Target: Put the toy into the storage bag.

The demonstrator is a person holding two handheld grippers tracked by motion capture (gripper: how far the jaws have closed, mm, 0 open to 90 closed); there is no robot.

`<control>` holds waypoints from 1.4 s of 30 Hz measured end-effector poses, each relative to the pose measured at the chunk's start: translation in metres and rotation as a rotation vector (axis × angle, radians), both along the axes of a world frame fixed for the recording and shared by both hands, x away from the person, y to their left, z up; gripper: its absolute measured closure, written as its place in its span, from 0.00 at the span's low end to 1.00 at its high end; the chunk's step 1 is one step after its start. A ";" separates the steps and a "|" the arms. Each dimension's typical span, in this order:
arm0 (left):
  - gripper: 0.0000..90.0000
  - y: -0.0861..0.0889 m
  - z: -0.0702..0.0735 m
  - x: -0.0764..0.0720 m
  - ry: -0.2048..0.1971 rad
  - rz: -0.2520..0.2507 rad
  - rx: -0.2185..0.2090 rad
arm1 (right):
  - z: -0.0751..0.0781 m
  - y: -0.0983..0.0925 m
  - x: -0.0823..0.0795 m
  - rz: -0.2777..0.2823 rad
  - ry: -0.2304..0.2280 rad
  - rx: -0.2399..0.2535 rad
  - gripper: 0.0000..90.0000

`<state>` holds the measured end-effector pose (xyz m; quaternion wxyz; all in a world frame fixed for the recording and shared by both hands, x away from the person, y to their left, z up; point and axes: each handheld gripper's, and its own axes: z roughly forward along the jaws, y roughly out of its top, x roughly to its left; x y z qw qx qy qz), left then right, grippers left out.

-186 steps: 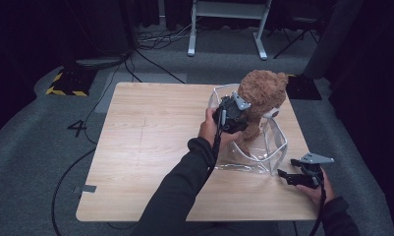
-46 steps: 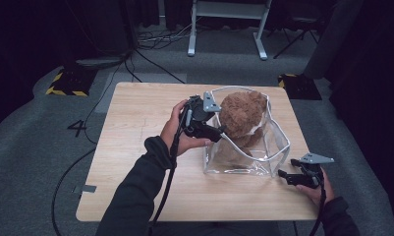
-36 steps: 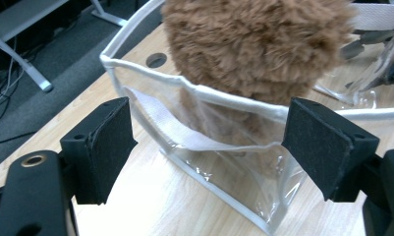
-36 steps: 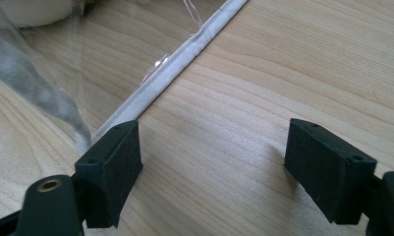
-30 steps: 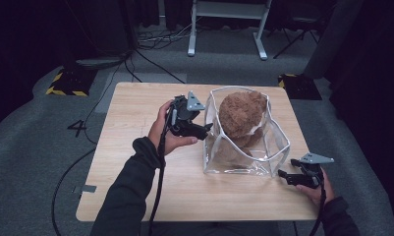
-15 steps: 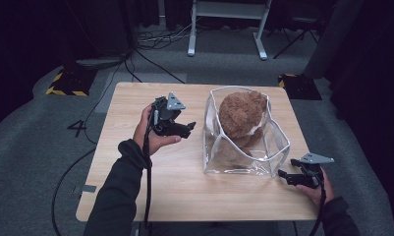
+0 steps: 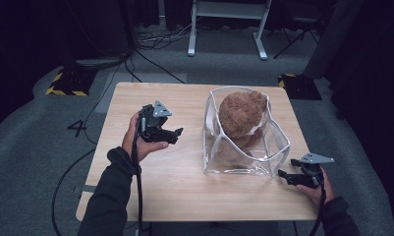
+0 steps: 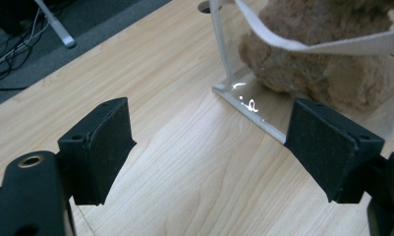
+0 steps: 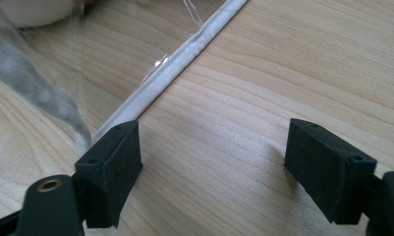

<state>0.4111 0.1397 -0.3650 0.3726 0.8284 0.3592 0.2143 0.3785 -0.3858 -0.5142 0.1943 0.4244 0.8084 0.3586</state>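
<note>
Plush bear (image 7: 241,115) sat inside clear bag (image 7: 243,132) on worktop (image 7: 184,187), right of centre, head above rim.
You held left claw (image 7: 177,132) agape, empty, well apart from bag's left wall.
You kept right claw (image 7: 282,173) spread, empty, low by bag's near right corner; probably parked there to steady bag.

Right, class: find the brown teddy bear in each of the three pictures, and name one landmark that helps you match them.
High view: the teddy bear sits inside the clear bag, right of the table's centre.
Left gripper view: it fills the top right corner, behind the bag's clear wall.
Right gripper view: a pale patch at the top left edge may be part of it; too little to tell.
Shared landmark: the bag's white-trimmed edge.
</note>
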 end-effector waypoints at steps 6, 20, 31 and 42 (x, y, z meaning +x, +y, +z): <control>0.20 0.013 -0.015 -0.003 0.022 0.024 0.011 | 0.000 0.000 0.000 0.001 0.000 -0.001 0.24; 0.20 0.035 -0.041 -0.009 0.055 0.062 0.035 | 0.000 0.000 0.000 0.001 0.000 -0.001 0.24; 0.19 0.045 -0.061 -0.019 0.060 0.057 0.076 | 0.000 0.000 0.000 0.001 0.000 -0.001 0.24; 0.19 0.051 -0.086 -0.026 0.084 0.076 0.091 | 0.000 0.000 0.000 0.000 0.000 0.000 0.24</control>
